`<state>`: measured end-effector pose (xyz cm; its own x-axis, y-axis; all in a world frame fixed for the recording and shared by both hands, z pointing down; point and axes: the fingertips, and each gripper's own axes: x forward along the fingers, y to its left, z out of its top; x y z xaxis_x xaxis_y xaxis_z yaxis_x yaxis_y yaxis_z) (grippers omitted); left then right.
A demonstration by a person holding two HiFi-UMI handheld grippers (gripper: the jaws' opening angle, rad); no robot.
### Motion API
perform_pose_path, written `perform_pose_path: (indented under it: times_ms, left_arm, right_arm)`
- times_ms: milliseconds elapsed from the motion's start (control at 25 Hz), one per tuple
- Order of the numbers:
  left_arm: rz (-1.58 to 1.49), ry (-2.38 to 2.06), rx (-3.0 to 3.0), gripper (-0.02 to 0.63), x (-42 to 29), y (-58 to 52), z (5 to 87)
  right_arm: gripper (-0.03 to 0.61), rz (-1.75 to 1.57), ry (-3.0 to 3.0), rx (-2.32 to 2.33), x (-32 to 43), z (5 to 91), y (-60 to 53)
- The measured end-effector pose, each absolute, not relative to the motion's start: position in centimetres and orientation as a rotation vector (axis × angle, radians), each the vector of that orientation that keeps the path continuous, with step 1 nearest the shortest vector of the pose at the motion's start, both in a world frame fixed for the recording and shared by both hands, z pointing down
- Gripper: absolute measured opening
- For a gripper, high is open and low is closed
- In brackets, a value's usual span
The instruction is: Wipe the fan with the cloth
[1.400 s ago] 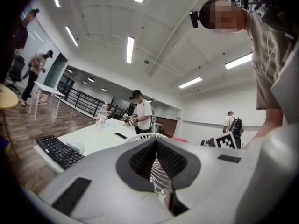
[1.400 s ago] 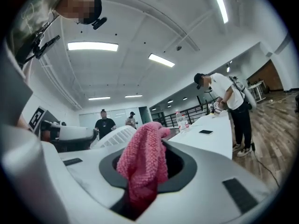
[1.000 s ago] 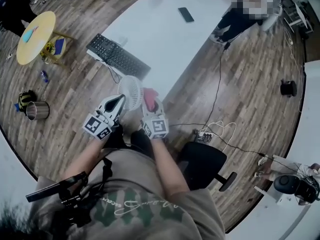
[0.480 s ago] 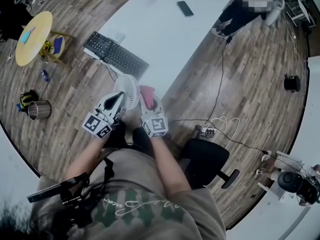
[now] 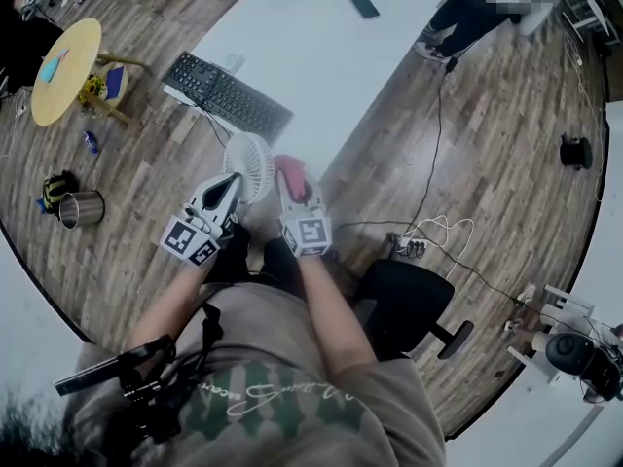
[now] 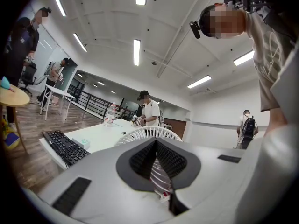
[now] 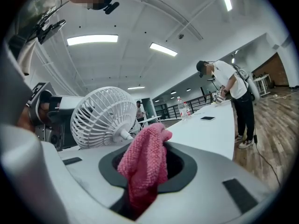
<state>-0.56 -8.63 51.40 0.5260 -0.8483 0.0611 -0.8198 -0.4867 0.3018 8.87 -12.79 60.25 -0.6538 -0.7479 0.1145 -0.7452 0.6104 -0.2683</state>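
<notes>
A small white fan (image 5: 247, 162) is held up off the near corner of the table; its round grille also shows in the right gripper view (image 7: 103, 115). My left gripper (image 5: 232, 181) is shut on the fan's edge, and white ribs (image 6: 150, 132) show between its dark pads (image 6: 140, 158). Just right of the fan, my right gripper (image 5: 290, 179) is shut on a pink cloth (image 5: 288, 169). The cloth (image 7: 145, 164) bunches up out of the jaws, its top close to the fan's hub; I cannot tell whether it touches.
Ahead lies a long white table (image 5: 321, 61) with a black keyboard (image 5: 229, 100) and a phone (image 5: 361, 3). A person (image 5: 477, 13) stands at its far end. A black office chair (image 5: 409, 309), floor cables (image 5: 419, 246), a yellow round table (image 5: 66, 71) and a metal cup (image 5: 80, 207) surround me.
The head camera has shifted a little, so the table sits slightly differently in the picture. Both grippers keep their hold, with fan and cloth side by side as before.
</notes>
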Motion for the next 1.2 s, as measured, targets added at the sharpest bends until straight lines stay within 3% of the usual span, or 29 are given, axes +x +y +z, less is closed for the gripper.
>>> perform_pose_path:
  times_ms: [1200]
  left_arm:
    - [-0.197, -1.381, 2.435, -0.011, -0.4, -7.3, 51.6]
  right_arm:
    - [0.1, -0.56, 2.803, -1.423, 10.1, 61.5, -13.0]
